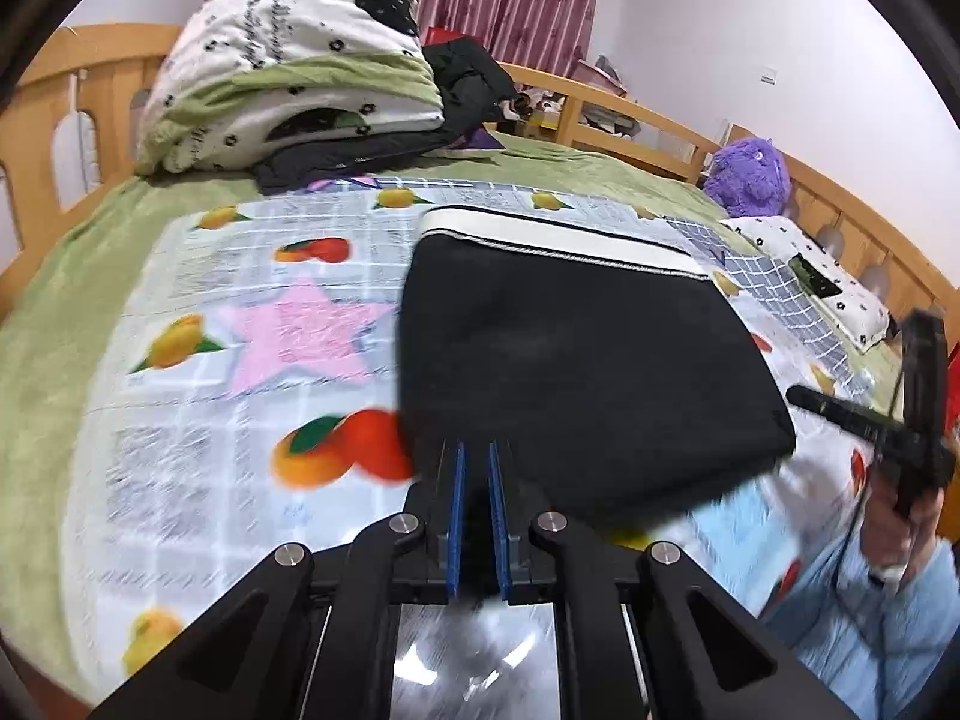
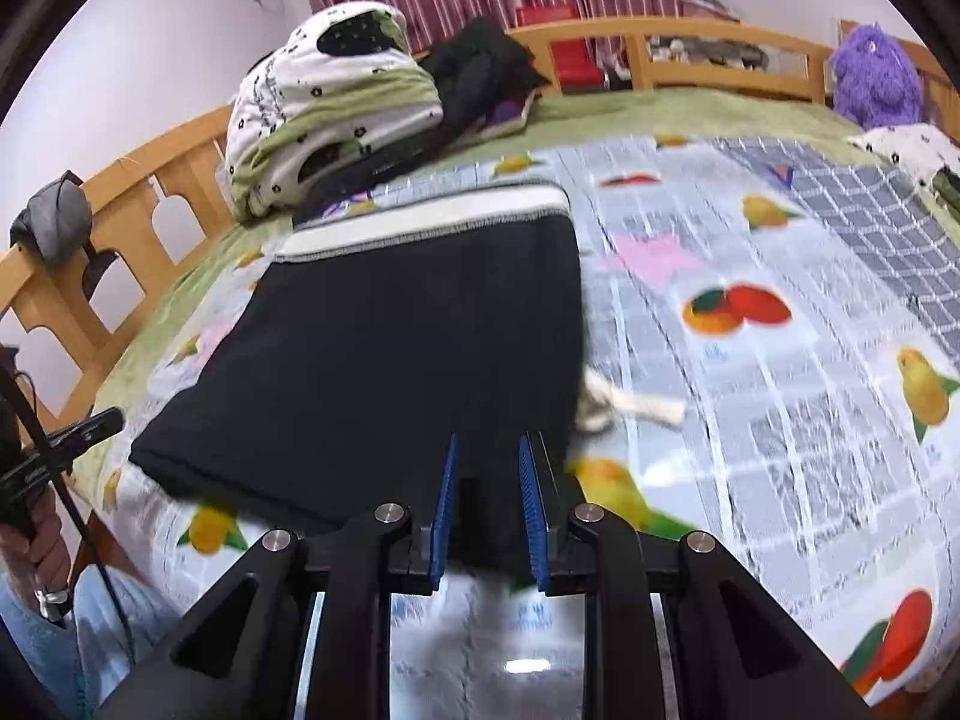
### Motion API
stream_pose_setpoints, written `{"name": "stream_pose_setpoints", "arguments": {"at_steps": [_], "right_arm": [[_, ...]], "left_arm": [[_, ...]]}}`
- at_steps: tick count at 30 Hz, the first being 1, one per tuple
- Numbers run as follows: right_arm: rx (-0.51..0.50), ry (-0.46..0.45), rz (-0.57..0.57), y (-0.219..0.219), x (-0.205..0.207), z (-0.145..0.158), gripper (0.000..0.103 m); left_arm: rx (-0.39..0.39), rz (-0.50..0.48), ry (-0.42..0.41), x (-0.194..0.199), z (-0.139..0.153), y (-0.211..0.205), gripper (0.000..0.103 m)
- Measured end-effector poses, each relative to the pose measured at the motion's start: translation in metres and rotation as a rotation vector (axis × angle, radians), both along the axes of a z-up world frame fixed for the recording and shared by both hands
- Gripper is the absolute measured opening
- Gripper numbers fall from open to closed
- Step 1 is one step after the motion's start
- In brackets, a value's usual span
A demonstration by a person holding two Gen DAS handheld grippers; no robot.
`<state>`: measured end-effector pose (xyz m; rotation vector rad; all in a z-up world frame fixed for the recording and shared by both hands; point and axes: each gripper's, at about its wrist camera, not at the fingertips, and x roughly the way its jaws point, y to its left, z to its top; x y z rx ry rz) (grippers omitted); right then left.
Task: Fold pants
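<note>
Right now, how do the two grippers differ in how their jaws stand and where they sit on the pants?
The left gripper has its jaws nearly together; the right gripper shows a clearly wider gap. The left gripper sits at the near left corner of the black pants; the right gripper sits at the near right corner. Black fabric fills the gap in both, but whether either grips it is unclear. Both have blue pads and point down toward the bed.

My left hand-held gripper (image 1: 478, 450) and right hand-held gripper (image 2: 487, 441) are black, with blue ribbed pads (image 2: 445, 504), silver screws (image 1: 404, 521); my sleeves (image 1: 864, 618) pale blue.
</note>
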<state>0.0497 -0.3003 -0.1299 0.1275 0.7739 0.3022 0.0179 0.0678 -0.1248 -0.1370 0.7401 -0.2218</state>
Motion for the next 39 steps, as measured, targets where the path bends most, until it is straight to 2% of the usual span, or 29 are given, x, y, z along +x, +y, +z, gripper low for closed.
{"name": "stream_pose_setpoints", "arguments": {"at_steps": [3,5,7,9,10,11,12,13,14,16,18,19,21,22,23,25,27,30,32,35,39], "right_arm": [[-0.072,0.025,0.006,0.010,0.009,-0.012,0.022],[-0.151,0.082,0.031,0.016,0.014,-0.029,0.022],[-0.224,0.072,0.075,0.022,0.009,-0.031,0.022],[-0.234,0.077,0.099,0.020,0.008,-0.024,0.022],[-0.210,0.078,0.110,0.016,0.010,-0.017,0.023],[-0.180,0.065,0.110,0.011,0.011,-0.010,0.031],[-0.140,0.042,0.098,0.004,0.013,-0.002,0.040],[-0.094,0.019,0.080,-0.002,0.019,0.005,0.061],[-0.066,0.006,0.069,-0.006,0.025,0.008,0.067],[-0.035,0.006,0.039,-0.013,0.046,0.008,0.067],[-0.010,0.049,0.006,-0.015,0.069,-0.001,0.067],[0.013,0.087,0.002,-0.015,0.082,-0.011,0.064],[0.067,0.123,0.014,-0.016,0.094,-0.024,0.061],[0.122,0.120,0.035,-0.018,0.097,-0.025,0.039],[0.149,0.124,0.066,-0.018,0.099,-0.023,0.028],[0.114,0.079,0.045,-0.020,0.097,-0.015,0.010],[0.112,0.069,0.063,-0.023,0.098,-0.013,0.010],[0.106,0.070,0.054,-0.027,0.098,-0.017,0.010],[0.074,0.068,0.063,-0.025,0.097,-0.019,0.015],[-0.004,0.061,0.080,-0.023,0.094,-0.008,0.022],[-0.080,-0.041,0.099,-0.015,0.091,0.017,0.023]], "left_arm": [[-0.008,0.002,0.099,0.021,-0.024,-0.007,0.009],[0.035,-0.013,0.096,0.016,-0.035,-0.014,0.009],[0.076,-0.033,0.083,0.009,-0.032,-0.018,0.009],[0.025,-0.034,0.093,0.009,-0.023,-0.011,0.009],[0.000,-0.033,0.094,0.010,-0.021,-0.008,0.013],[-0.029,-0.027,0.095,0.013,-0.017,-0.003,0.027],[-0.038,-0.015,0.093,0.016,-0.015,-0.001,0.047],[-0.039,0.000,0.088,0.022,-0.013,0.002,0.056],[-0.034,0.015,0.077,0.028,-0.013,0.004,0.062],[-0.034,0.030,0.084,0.042,-0.014,0.007,0.062],[-0.078,0.028,0.130,0.056,-0.024,0.011,0.062],[-0.103,0.031,0.175,0.064,-0.034,0.013,0.062],[-0.149,0.036,0.209,0.069,-0.048,0.015,0.061],[-0.179,0.034,0.201,0.068,-0.050,0.017,0.055],[-0.230,0.007,0.197,0.066,-0.052,0.017,0.043],[-0.217,-0.007,0.181,0.064,-0.048,0.010,0.034],[-0.174,-0.021,0.161,0.060,-0.041,-0.004,0.030],[-0.100,-0.047,0.144,0.054,-0.034,-0.026,0.030],[-0.021,-0.040,0.131,0.051,-0.032,-0.033,0.035],[-0.010,-0.026,0.146,0.054,-0.023,-0.025,0.038],[0.057,0.017,0.083,0.067,-0.008,-0.018,0.050]]}}
